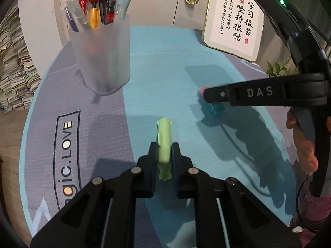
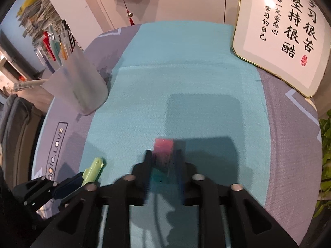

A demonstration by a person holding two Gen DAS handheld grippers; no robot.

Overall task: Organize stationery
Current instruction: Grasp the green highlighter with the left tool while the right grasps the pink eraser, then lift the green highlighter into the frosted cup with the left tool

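While the left gripper (image 1: 164, 155) clenched a green eraser (image 1: 164, 144) above the mat (image 1: 62, 103) lettered "LOVE", its camera read "DAS" on the right gripper (image 1: 203, 94). From the right wrist, that gripper (image 2: 163, 159) clamped a blurred pink-and-blue eraser (image 2: 163, 150); the pen cup (image 2: 80, 84) stood far left.

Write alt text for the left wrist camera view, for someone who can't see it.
The left gripper is shut on a pale green eraser above a blue and grey desk mat. A frosted pen cup full of pens stands at upper left, and the right gripper reaches in from the right.
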